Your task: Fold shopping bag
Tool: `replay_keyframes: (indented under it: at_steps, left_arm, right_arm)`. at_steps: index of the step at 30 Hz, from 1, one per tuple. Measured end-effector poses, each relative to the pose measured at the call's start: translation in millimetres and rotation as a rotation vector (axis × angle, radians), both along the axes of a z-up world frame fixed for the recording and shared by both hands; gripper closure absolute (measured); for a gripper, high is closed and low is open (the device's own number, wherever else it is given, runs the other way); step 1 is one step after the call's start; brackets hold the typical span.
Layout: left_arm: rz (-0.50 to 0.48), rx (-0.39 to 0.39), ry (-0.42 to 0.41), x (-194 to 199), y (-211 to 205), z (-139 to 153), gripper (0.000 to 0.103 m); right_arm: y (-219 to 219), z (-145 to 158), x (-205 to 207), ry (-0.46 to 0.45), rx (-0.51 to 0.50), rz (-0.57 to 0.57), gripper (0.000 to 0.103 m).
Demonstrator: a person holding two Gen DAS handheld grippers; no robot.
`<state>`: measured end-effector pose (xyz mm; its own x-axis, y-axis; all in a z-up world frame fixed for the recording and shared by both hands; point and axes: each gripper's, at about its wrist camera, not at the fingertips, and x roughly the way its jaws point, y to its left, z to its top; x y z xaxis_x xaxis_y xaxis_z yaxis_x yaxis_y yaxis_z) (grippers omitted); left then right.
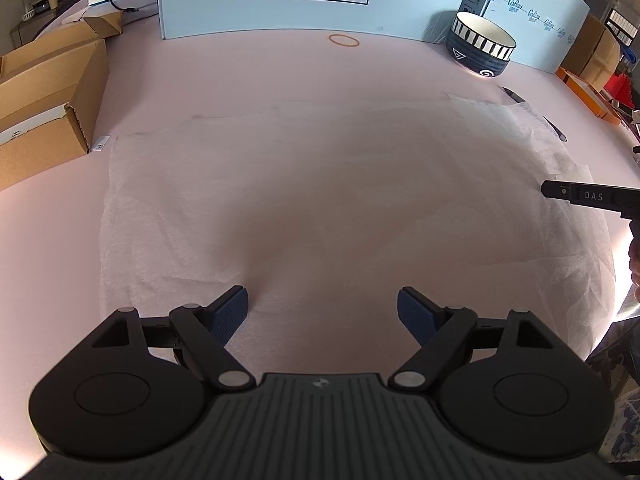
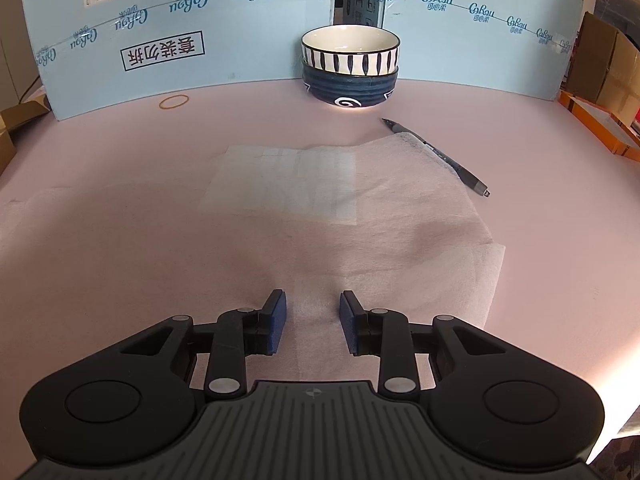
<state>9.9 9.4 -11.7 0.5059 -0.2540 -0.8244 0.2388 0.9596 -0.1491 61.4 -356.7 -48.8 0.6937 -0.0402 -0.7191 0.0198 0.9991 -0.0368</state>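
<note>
White, thin and half see-through, the bag [image 1: 320, 200] lies spread flat on the pink tabletop [image 1: 240, 68], under and ahead of the left gripper [image 1: 322, 308], whose jaws stand wide with nothing between them. The right gripper [image 2: 313, 322] has its jaws narrowly apart over the bag's near edge, pads clear of the fabric. Beyond these jaws a pen [image 2: 452, 164] lies partly under the bag's far right corner, with bowls [image 2: 350, 68] and a rubber band [image 2: 174, 101] farther off.

Matt fibrous bag [image 2: 400, 208] — glossy bowl [image 2: 350, 66]
</note>
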Motion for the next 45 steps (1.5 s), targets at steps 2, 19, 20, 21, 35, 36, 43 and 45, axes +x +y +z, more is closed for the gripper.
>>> replay_keyframes:
  at_steps: [2, 19, 20, 21, 35, 36, 43, 45]
  left_arm:
    - [0.004, -0.001, -0.001, 1, 0, 0, 0.022]
    - [-0.028, -0.004, -0.008, 1, 2, 0, 0.022]
    - [-0.030, -0.002, -0.009, 0, 2, 0, 0.022]
    - [-0.031, -0.003, -0.009, -1, 2, 1, 0.022]
    - [0.024, 0.005, -0.012, -21, 21, 3, 0.022]
    - [0.036, 0.006, -0.012, -24, 24, 3, 0.022]
    - [0.136, 0.015, -0.014, -55, 48, 6, 0.022]
    - [0.171, 0.015, -0.010, -64, 54, 6, 0.022]
  right_arm:
    - [-4, 0, -1, -0.003, 0.029, -0.014, 0.079]
    - [-15, 9, -26, -0.077, 0.181, -0.038, 0.100]
    - [-12, 10, -27, -0.084, 0.182, -0.030, 0.100]
    - [-10, 11, -28, -0.084, 0.191, -0.024, 0.100]
    - [73, 16, -26, -0.066, 0.301, 0.273, 0.100]
    - [84, 16, -25, -0.054, 0.318, 0.311, 0.100]
    - [164, 15, -27, 0.004, 0.397, 0.608, 0.100]
    - [190, 18, -29, 0.014, 0.401, 0.700, 0.100]
